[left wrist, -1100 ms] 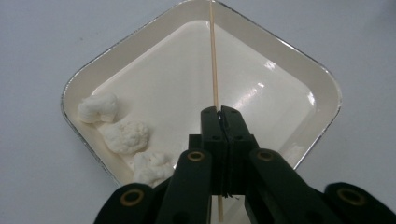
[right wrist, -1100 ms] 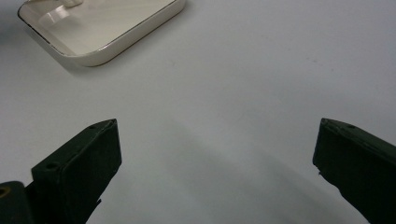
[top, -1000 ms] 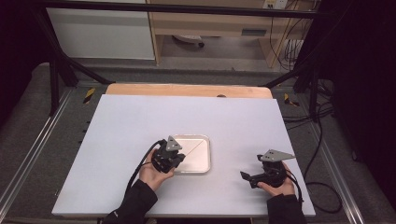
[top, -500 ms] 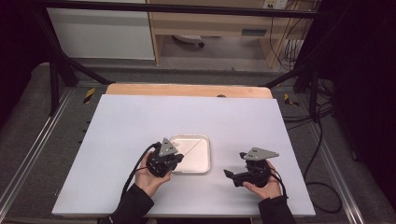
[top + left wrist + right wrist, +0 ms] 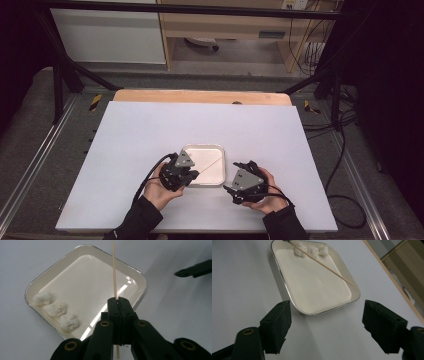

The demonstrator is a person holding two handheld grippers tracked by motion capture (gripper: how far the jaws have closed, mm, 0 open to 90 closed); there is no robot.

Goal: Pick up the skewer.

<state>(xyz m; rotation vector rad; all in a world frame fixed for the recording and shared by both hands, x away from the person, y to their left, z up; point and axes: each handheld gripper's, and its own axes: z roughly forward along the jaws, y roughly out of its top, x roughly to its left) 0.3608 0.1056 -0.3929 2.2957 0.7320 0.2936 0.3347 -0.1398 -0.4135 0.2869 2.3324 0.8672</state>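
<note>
The left gripper has its jaws pressed together on a thin wooden skewer, pinching it near one end; the stick runs out over the white tray, its far tip cut off at the top edge of the left gripper view. In the right gripper view the skewer's pointed end hangs above the tray's right side. The right gripper has its jaws spread with nothing between them, and they have just been closing; bare table lies under them, just short of the tray's near rim. Three white lumps sit in a row along the tray's left wall, touching it; what they are is hard to make out. The rest of the tray floor is open. In the high view the tray rests near the table's front middle, with wide free tabletop left, right and far, and both hands close to the near edge
</note>
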